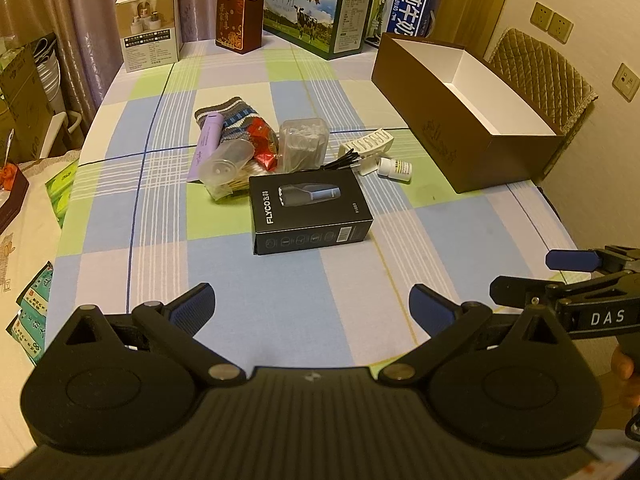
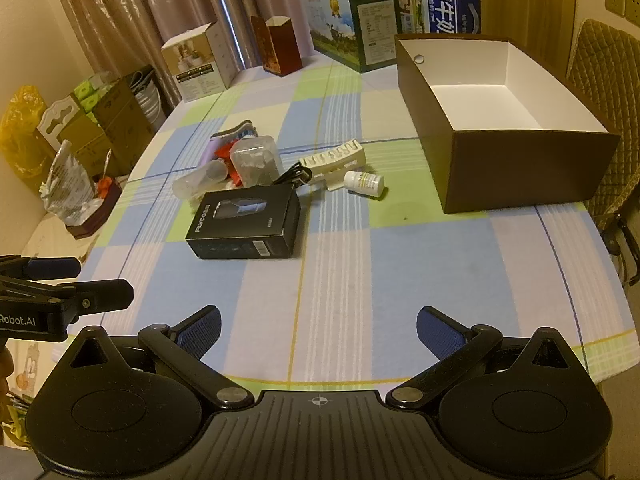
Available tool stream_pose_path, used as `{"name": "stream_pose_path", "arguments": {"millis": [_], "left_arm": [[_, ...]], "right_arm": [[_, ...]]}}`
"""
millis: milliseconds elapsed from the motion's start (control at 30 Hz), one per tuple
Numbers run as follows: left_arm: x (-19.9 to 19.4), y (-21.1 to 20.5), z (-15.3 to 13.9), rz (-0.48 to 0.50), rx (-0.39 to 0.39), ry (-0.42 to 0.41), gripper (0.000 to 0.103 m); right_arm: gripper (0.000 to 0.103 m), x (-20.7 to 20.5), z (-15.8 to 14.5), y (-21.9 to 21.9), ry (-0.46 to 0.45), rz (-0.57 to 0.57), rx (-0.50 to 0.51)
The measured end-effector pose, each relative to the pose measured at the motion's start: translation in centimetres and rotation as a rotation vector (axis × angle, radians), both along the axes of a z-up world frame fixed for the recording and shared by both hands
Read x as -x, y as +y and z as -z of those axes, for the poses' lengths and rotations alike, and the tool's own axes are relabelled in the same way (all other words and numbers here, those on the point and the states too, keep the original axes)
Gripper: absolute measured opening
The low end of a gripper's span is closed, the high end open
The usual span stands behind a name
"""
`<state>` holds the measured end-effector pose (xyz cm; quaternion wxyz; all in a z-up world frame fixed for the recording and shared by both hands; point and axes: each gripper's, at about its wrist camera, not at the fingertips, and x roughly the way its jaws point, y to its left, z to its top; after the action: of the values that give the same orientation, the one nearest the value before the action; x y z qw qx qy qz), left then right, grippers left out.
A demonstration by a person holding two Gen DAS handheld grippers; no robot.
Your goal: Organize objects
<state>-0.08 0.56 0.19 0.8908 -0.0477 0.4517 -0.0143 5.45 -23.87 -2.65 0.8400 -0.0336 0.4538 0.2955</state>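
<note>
The heap of small things near the middle of the bench (image 1: pixel 460 240) hides much of itself. A striped knit cloth (image 1: pixel 236 114) lies under a lilac tube (image 1: pixel 208 142), and a clear cup (image 1: pixel 226 164) on its side covers part of a red wrapper (image 1: pixel 262 146). What fills the clear lidded tub (image 1: pixel 302 144) is too blurred to name. A black cable (image 1: pixel 342 159) shows only as a tangle of ends, at 3 o'clock from the tub. The pale clip (image 1: pixel 366 146) and the small white bottle (image 1: pixel 396 168) lie just beside each other, the bottle on its side. The black box (image 1: pixel 308 210) lies flat at 6 o'clock from the heap, its print readable only in part.

The open brown box (image 2: pixel 516 160) stands at 2 o'clock from the heap, well apart from it; its white inside shows nothing in it. At 12 o'clock, along the far edge by the curtain (image 2: pixel 132 20), stand two milk cartons (image 1: pixel 316 12), the blue one cut off by the frame, with a dark red carton (image 1: pixel 238 18) and a white carton (image 1: pixel 150 28).

The left claw (image 1: pixel 312 306) hangs over the near edge of the bench, tilted steeply down, its jaws spread wide with nothing between them. The right claw (image 2: pixel 318 328) is posed the same way, jaws wide and bare. Each claw shows at the rim of the other's view, only partly in frame. A bit of a hand (image 1: pixel 624 376) is visible behind the right one.
</note>
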Motion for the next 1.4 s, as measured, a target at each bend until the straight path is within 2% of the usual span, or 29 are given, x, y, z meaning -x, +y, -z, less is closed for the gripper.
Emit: {"name": "stream_pose_path", "arguments": {"millis": [600, 1400], "left_arm": [[-1.2, -0.9, -0.5, -0.013, -0.005, 0.005, 0.102], [-2.8, -2.3, -0.2, -0.083, -0.007, 0.009, 0.102]], "right_arm": [[0.101, -1.7, -0.2, -0.7, 0.003, -0.022, -0.008], [0.101, -4.6, 0.0, -1.2, 0.003, -0.07, -0.014]]}}
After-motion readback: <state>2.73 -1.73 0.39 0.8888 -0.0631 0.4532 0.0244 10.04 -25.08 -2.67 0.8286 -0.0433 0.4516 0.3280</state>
